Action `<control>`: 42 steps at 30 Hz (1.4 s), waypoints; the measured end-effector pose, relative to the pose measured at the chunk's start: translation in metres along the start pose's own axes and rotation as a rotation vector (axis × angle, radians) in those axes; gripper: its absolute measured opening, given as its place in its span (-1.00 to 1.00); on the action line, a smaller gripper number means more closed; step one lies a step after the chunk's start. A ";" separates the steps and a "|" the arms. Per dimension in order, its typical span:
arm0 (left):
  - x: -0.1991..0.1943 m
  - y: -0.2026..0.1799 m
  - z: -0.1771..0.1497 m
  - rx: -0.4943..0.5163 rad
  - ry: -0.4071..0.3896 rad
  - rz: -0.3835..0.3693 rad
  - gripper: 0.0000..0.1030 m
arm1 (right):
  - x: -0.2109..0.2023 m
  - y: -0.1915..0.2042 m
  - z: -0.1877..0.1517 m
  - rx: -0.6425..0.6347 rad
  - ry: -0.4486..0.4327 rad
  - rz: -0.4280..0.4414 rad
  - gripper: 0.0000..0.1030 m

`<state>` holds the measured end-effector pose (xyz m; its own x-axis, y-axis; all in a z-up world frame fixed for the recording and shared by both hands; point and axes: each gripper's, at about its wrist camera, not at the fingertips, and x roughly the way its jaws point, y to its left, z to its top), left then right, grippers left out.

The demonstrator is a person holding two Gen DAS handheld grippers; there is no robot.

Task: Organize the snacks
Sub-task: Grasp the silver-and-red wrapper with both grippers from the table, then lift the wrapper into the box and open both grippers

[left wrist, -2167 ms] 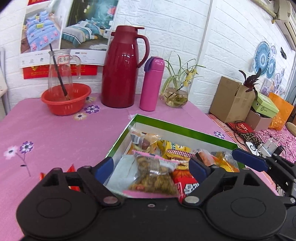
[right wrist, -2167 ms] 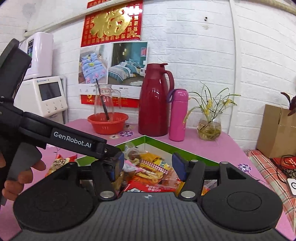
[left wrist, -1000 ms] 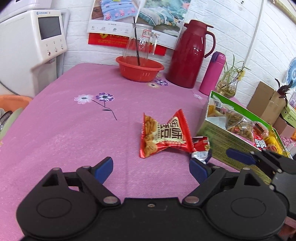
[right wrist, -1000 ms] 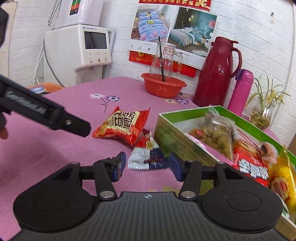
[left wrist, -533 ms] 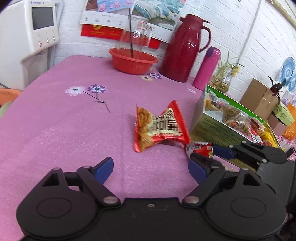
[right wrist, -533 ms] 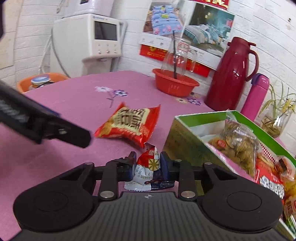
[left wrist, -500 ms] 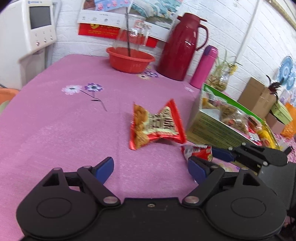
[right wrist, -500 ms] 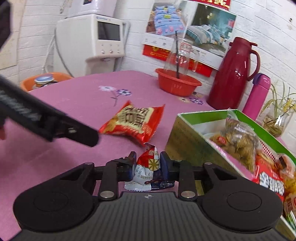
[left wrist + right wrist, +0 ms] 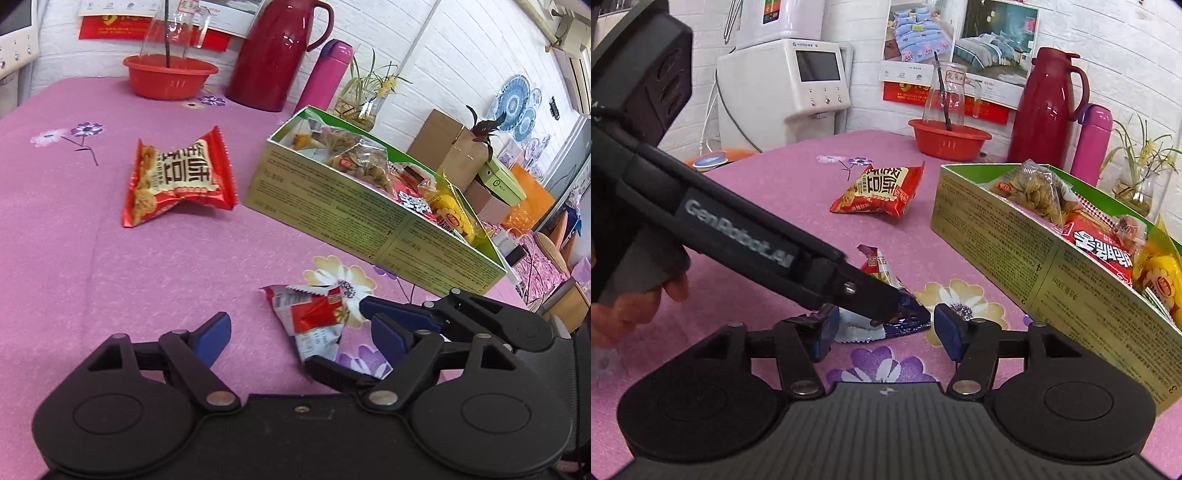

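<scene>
While snack packets (image 9: 373,166) fill it, the green box (image 9: 354,218) sits open.

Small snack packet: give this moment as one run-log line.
small snack packet on tablecloth, between open right hand-held gripper jaws, which just opened | left hand-held gripper open | red packet outside snack box

Pink desk (image 9: 110,258) cloth, printed with purple and white flowers. Red snack bag (image 9: 177,177) with white lettering. Small red, white and dark-blue packet (image 9: 314,317). Green-rimmed, olive-sided box (image 9: 351,210). Black tongs, blue pads (image 9: 214,334). Red bowl (image 9: 170,75), dark-red jug (image 9: 280,51), pink bottle (image 9: 327,74).
</scene>
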<state>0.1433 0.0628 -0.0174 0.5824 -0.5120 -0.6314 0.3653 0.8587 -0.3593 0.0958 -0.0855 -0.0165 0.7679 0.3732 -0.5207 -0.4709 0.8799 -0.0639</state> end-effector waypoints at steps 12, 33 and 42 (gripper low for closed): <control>0.021 -0.013 0.008 0.029 -0.018 0.057 0.33 | 0.008 -0.008 0.003 0.055 0.009 0.007 0.50; 0.015 -0.033 0.007 0.042 -0.035 0.106 0.54 | -0.003 -0.019 0.001 0.104 -0.015 -0.018 0.55; 0.024 -0.024 0.008 0.012 -0.039 0.115 1.00 | 0.012 -0.027 0.003 0.164 0.045 0.027 0.63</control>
<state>0.1541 0.0297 -0.0190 0.6485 -0.4109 -0.6408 0.3033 0.9116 -0.2775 0.1191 -0.1039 -0.0186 0.7341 0.3871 -0.5579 -0.4110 0.9073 0.0886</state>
